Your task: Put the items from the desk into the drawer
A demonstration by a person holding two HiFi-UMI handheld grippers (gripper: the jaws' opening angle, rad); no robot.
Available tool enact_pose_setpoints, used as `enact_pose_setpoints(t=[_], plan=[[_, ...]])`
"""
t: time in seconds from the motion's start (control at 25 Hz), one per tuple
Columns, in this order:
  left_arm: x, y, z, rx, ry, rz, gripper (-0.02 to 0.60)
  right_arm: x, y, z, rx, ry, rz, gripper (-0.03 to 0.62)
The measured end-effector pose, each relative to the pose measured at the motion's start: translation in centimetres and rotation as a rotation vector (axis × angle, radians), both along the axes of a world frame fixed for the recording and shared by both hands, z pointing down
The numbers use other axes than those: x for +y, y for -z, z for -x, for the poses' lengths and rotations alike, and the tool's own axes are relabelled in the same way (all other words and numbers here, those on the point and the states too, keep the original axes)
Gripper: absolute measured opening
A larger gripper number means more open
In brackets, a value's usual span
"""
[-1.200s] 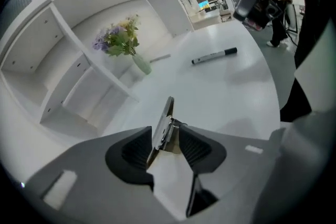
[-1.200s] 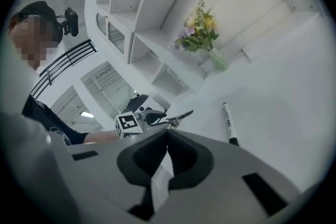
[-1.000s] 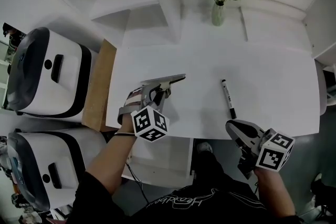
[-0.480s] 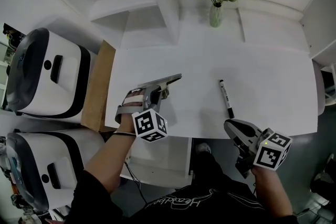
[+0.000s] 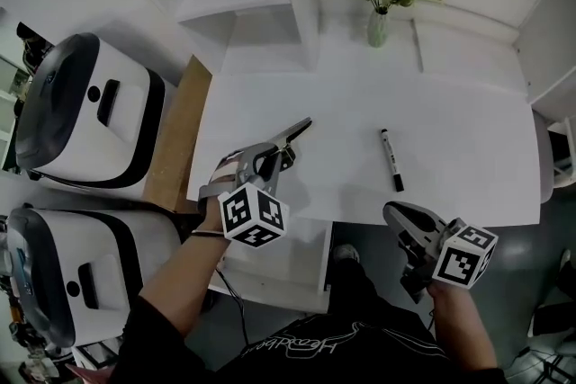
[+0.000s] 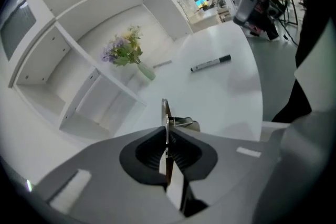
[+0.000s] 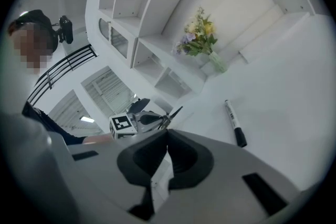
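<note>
- White, smooth, matt desk (image 5: 468,148), rectangular, with bare top across its right half; white open shelving rises beyond its far edge
- White boxy unit (image 5: 288,261) sits under the near edge, left of centre, below and toward the person from the left hand; it is probably the drawer, though I cannot tell whether it stands open
- Glass vase of flowers (image 5: 378,27), lilac and yellow blooms, upright by the far edge, well apart from both tools
- Left gripper (image 5: 274,156), grey with a marker cube, is over the near-left part of the desk; its jaws have just been closing and now clamp a flat metal strip (image 5: 292,132)
- Right gripper (image 5: 396,213) hangs just off the near edge, right of centre, jaws together with nothing between them
- The strip is thin, stiff and grey with a darker tip, seen edge-on between the ribbed black pads in the left gripper view (image 6: 165,113); it looks lifted off the desk, its long axis slanting up toward the far-right corner. What kind of tool it is I cannot tell
- Marker pen (image 5: 391,159), white barrel and black cap, lies flat near the middle of the desk. Its long axis runs from far edge to near edge, cap end nearest the right gripper, which sits just beyond that end and is plainly the closer hand for it
- Judged next: the strip travels back and down toward the white unit
</note>
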State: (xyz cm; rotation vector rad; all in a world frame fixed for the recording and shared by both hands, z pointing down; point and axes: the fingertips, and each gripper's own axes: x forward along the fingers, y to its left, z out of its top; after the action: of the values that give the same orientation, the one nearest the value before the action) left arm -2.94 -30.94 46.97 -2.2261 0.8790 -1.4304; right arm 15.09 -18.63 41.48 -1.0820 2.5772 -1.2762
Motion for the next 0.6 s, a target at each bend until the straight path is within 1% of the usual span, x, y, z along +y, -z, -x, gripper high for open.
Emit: enact_pose_setpoints(t=[0.08, 0.2, 0.28, 0.4, 0.48, 0.6], plan=[[1.1, 1.5, 0.1, 0.075, 0.037, 0.015, 0.021, 0.6, 0.4, 0.3, 0.005, 0.007, -0.007, 0.009], [3.1, 4.3, 0.3, 0.161, 0.081, 0.016, 0.021, 1.5, 1.2, 0.9, 0.008, 0.015, -0.024, 0.008], [4.8, 5.7, 0.4, 0.220, 0.096, 0.028, 0.021, 2.1, 1.6, 1.3, 0.005, 0.018, -0.032, 0.009], [7.8, 7.5, 0.6, 0.306, 0.095, 0.068, 0.021, 3.0, 2.0, 2.2, 0.003, 0.026, -0.043, 0.009], [9.9, 8.8, 0.7, 0.367, 0.109, 0.094, 0.021, 3.7, 2.7, 3.0, 0.002, 0.040, -0.055, 0.009], [12.9, 10.7, 0.7, 0.501, 0.134, 0.158, 0.021, 5.0, 3.7, 4.4, 0.014, 0.070, -0.084, 0.009]])
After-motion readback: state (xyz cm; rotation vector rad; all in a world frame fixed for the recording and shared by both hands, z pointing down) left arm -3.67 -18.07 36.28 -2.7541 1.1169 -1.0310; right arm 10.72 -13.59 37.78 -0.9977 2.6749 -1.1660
